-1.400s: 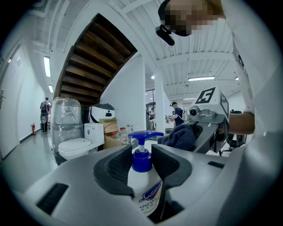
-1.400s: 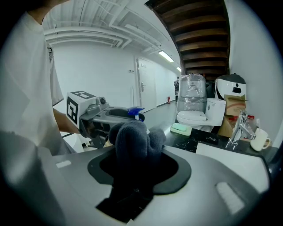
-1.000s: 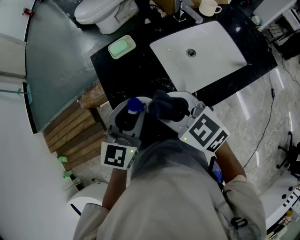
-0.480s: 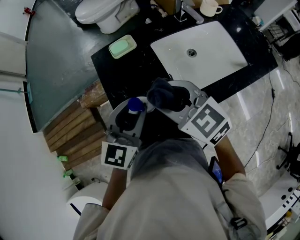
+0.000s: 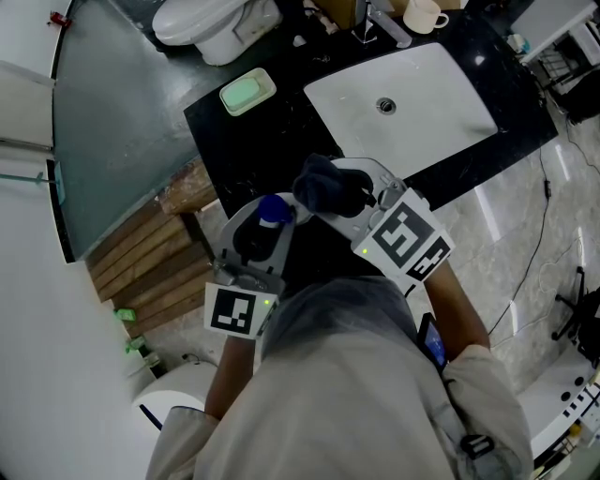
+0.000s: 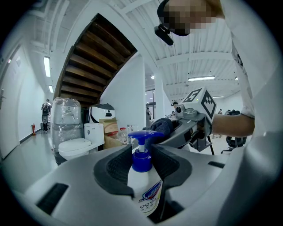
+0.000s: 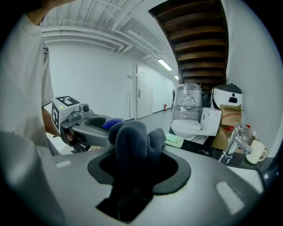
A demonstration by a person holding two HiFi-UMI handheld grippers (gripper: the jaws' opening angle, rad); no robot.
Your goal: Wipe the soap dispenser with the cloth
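Both grippers are held up close to the person's chest, above the near edge of the black worktop [image 5: 272,131]. The left gripper [image 6: 142,161] is clamped on the soap dispenser [image 6: 143,185]. Its dark pads press the white bottle from both sides just below the blue collar, and the bottle stands upright with the blue pump head clear above the jaws. A printed label shows low on the bottle but is too distorted to read. The right gripper [image 7: 135,165] is closed on the cloth [image 7: 132,145], a dark grey bundle bunched into lumps that bulge up and forward out of the jaws. From the head view the cloth lies just to the right of the pump head and slightly beyond it. I cannot tell whether the two touch. In the left gripper view the cloth shows behind and to the right of the pump. In the right gripper view the blue pump top peeks out just left of the cloth. On the worktop beyond the grippers sit a white sink [image 5: 441,103], and a pale green soap dish [image 5: 247,92] well to its left. A faucet [image 5: 380,23] and a cream mug [image 5: 422,11] stand at the far edge. A white toilet [image 5: 211,23] is on the grey floor further left. Wooden steps [image 5: 150,272] run down beside the left gripper.
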